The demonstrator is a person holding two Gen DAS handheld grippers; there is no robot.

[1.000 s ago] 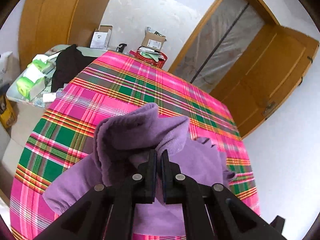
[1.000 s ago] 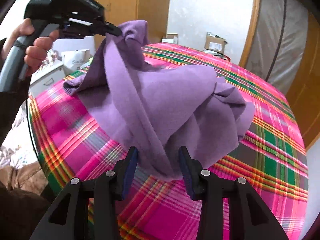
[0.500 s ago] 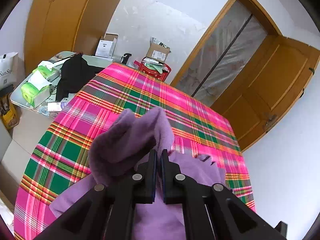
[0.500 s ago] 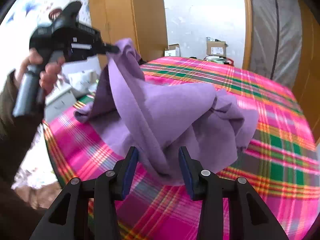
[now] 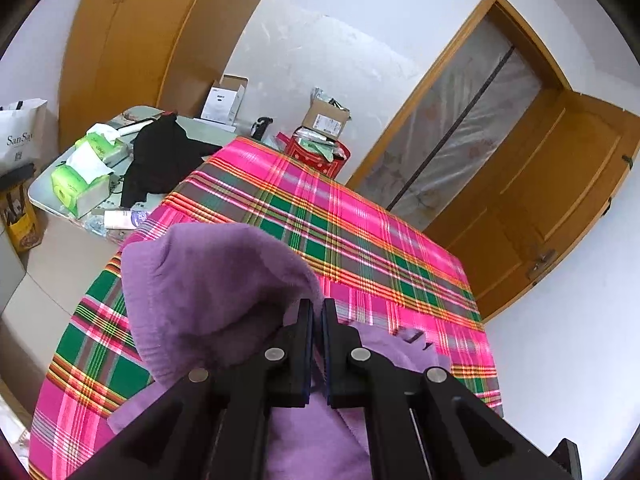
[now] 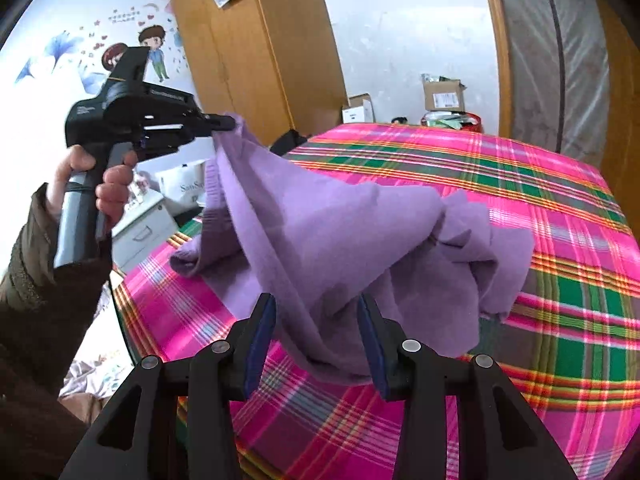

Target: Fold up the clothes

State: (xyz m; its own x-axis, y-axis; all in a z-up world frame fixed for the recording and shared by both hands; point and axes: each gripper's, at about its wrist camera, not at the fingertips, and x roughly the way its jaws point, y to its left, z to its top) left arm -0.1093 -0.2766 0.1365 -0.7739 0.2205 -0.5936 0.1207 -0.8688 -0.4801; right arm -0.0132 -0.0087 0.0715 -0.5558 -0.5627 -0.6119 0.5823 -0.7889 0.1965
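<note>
There is 1 purple garment (image 6: 344, 236) on 1 plaid-covered table (image 5: 360, 240), with 2 grippers in view: the left gripper (image 5: 314, 308) and the right gripper (image 6: 316, 320). On the side table (image 5: 44, 192) sit 2 green tissue packs (image 5: 78, 186), 1 black cloth (image 5: 160, 156) and 1 white paper bag (image 5: 20, 136); 2 cardboard boxes (image 5: 326, 122) and 1 red basket (image 5: 316, 156) stand by the wall

The left gripper (image 5: 317, 312), held raised at frame left by the person's hand (image 6: 90, 178), has its jaws clamped together; the right gripper (image 6: 316, 312) has its jaws spread wide.
</note>
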